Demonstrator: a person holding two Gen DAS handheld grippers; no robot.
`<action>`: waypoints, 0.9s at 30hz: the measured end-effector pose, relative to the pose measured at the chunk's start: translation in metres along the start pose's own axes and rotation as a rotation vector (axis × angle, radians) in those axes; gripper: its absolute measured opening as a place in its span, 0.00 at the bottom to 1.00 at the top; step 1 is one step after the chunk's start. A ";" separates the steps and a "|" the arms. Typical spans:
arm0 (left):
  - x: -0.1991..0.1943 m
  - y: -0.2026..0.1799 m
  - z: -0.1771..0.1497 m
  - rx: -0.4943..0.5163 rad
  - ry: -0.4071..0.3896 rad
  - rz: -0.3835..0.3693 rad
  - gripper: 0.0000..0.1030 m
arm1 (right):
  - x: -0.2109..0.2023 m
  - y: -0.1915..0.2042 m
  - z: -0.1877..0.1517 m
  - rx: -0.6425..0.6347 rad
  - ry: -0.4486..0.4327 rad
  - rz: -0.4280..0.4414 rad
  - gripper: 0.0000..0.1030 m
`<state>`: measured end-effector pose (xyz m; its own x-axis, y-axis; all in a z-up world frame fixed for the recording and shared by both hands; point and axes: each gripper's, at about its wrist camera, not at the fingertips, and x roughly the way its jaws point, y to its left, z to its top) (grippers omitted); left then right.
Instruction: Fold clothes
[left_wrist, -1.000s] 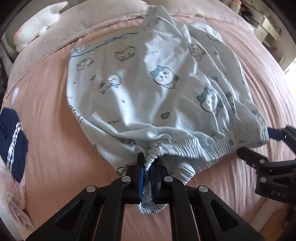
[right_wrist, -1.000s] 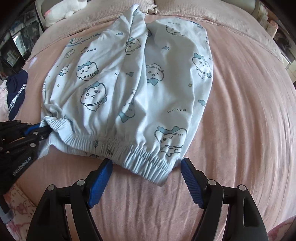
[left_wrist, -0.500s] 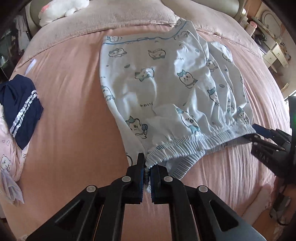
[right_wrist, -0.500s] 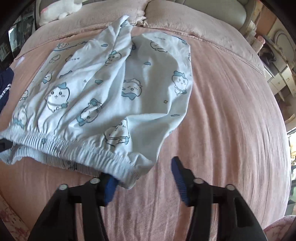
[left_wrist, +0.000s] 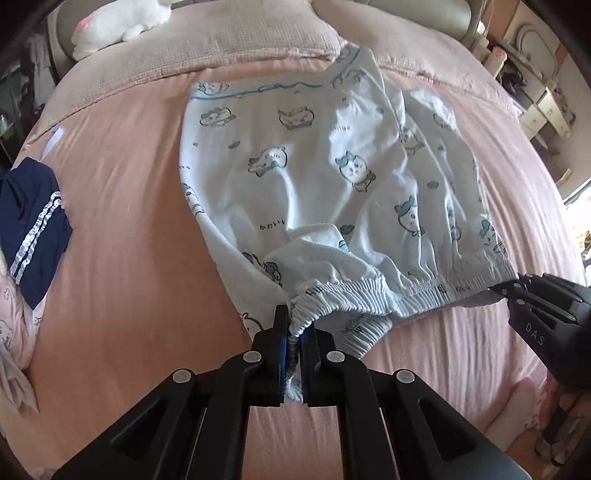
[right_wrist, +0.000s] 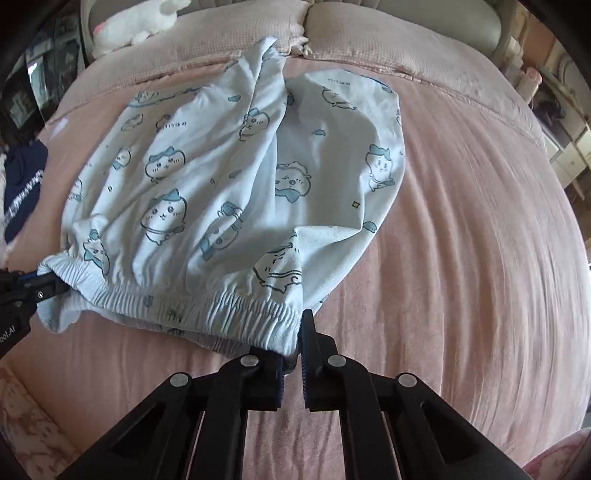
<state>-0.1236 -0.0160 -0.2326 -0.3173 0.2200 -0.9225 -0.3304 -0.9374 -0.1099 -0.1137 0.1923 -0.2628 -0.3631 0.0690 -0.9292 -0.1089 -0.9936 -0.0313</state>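
pale blue cartoon-print shorts (left_wrist: 332, 177) lay spread on the pink bedspread (left_wrist: 122, 258), elastic waistband nearest, left gripper (left_wrist: 293, 332) clamped on one waistband corner, right gripper (right_wrist: 291, 354) just closed onto the opposite corner, navy garment (left_wrist: 33, 229) lying well apart.

A: What's on the bed (left_wrist: 122, 192) w/ the pink cover?
B: White plush toy (left_wrist: 118, 24) at the head, on a beige pillow (left_wrist: 207, 48). Navy garment w/ white stripes (left_wrist: 31, 229) at the left edge.
A: Beyond the bed?
B: Cream drawers (left_wrist: 550, 110), far right, blurry.
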 end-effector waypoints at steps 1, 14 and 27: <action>-0.005 -0.001 -0.001 0.001 -0.012 0.007 0.04 | -0.005 -0.007 0.001 0.031 -0.006 0.028 0.04; -0.098 -0.005 0.051 -0.001 -0.215 -0.016 0.04 | -0.128 -0.024 0.063 -0.019 -0.239 -0.012 0.03; -0.166 -0.006 0.136 -0.024 -0.371 -0.046 0.04 | -0.214 -0.042 0.133 -0.034 -0.422 -0.024 0.03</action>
<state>-0.1895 -0.0103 -0.0284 -0.6049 0.3405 -0.7199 -0.3323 -0.9294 -0.1604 -0.1543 0.2312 -0.0133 -0.7089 0.1163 -0.6957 -0.0938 -0.9931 -0.0704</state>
